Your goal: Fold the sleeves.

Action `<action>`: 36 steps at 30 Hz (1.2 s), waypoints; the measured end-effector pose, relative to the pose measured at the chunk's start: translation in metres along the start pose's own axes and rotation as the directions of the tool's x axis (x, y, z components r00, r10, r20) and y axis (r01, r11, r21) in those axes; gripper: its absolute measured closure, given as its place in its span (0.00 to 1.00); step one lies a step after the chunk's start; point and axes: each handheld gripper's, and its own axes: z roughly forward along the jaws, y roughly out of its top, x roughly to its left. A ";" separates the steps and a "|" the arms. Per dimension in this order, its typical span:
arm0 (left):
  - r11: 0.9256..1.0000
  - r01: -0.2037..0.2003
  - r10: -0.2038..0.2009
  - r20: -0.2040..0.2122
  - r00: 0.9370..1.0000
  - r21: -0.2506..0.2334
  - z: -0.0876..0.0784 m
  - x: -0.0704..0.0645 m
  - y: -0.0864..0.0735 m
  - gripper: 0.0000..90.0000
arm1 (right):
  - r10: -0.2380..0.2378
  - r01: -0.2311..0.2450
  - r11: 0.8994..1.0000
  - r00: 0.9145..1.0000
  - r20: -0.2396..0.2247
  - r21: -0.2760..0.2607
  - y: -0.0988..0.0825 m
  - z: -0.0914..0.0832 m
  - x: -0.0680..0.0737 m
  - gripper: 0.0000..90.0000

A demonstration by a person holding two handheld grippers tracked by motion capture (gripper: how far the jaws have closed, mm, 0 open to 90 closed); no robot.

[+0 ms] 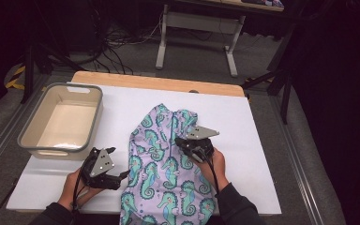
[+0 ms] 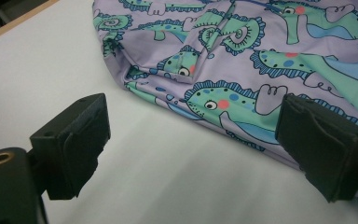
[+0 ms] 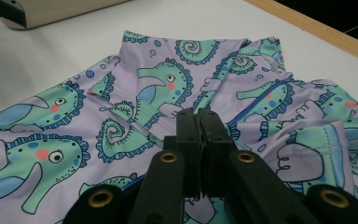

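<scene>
A lilac garment [image 1: 161, 168] printed with green seahorses lies flat on the white table cover, its lower end hanging over the near edge. My left gripper [image 1: 118, 163] rests open just left of the garment's side edge [image 2: 200, 112], one jaw over the bare cover and the other above the cloth, with nothing between the pads. My right gripper [image 1: 180, 141] is over the garment's middle right, jaws pressed together. In the right gripper view its tips [image 3: 198, 114] point at the cloth [image 3: 121, 135] near a dark seam line; I cannot make out cloth pinched between them.
A beige tub with a grey rim [image 1: 61, 121] stands at the left back of the white cover [image 1: 243, 140]. The wooden table edge [image 1: 159, 83] runs along the back. A fold of the garment [image 3: 317, 149] lies to the right of my right jaws.
</scene>
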 end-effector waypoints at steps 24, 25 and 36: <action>1.000 -0.001 0.001 0.008 1.000 0.015 0.003 -0.001 -0.001 0.12 | 0.122 -0.121 0.992 0.985 0.119 -0.023 -0.019 -0.019 -0.059 0.60; 1.000 -0.004 0.004 0.009 1.000 0.019 0.003 0.000 -0.001 0.12 | 0.122 -0.121 0.993 0.986 0.115 -0.014 -0.019 -0.016 -0.061 0.59; 1.000 -0.006 0.006 0.014 1.000 0.020 0.003 -0.001 -0.002 0.12 | 0.094 -0.094 0.991 0.996 0.009 0.092 -0.014 0.023 -0.062 0.45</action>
